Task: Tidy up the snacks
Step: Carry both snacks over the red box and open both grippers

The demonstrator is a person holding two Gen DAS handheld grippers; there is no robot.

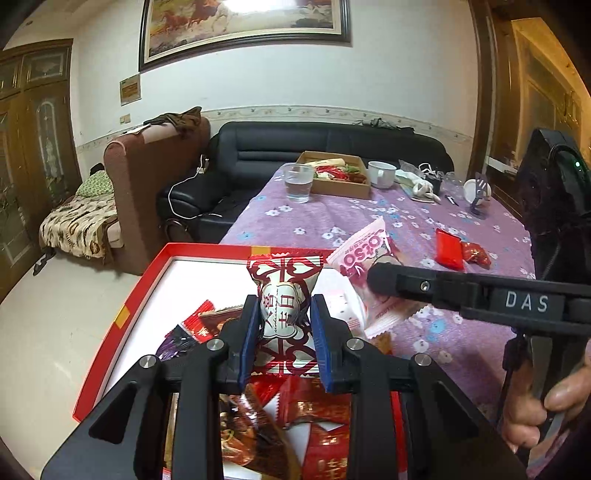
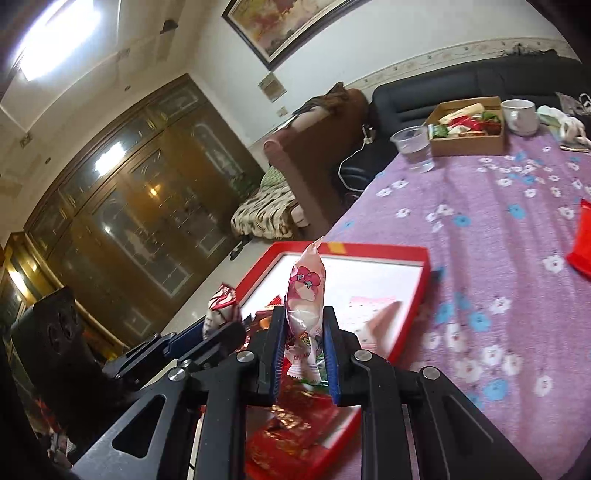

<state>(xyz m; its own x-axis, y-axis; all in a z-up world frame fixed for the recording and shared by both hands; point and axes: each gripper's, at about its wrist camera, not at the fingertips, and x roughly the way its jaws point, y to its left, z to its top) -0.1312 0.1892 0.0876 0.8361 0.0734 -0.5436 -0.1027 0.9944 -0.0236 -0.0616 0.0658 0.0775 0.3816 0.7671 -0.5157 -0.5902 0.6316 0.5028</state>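
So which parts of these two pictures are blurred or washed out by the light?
Left wrist view: sharp overall; the top of the painting is washed out by glare, and fisheye bends the walls. Right wrist view: the ceiling light blows out white, and the pink packet and red tray look soft with motion blur.

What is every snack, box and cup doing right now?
Left tool: shut on red-and-white candy.
Right tool: shut on pink snack packet.
Red box: open, partly filled with wrappers.
Plastic cup: upright, holding water.
Cardboard box: open, snacks inside.
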